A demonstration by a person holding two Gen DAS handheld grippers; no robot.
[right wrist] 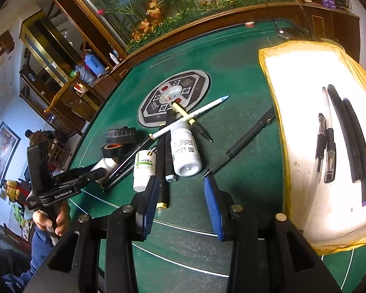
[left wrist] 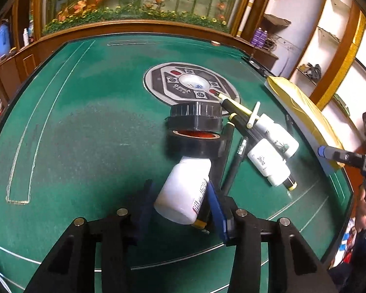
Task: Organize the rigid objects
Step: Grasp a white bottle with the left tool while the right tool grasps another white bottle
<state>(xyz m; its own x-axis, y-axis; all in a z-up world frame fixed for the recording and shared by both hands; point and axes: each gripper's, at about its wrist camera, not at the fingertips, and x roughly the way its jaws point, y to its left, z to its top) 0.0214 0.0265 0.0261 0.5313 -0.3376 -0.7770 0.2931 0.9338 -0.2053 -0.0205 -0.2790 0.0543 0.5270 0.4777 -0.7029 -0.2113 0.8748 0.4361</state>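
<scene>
Left tool (left wrist: 180,205) has its pads around the white bottle (left wrist: 183,190), seemingly gripping it to clear the pile at its one o'clock, while right tool (right wrist: 183,200) hovers half-open, empty.

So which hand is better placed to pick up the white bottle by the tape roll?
Left. The left gripper already straddles that white bottle; the right gripper hangs open over pens.
</scene>
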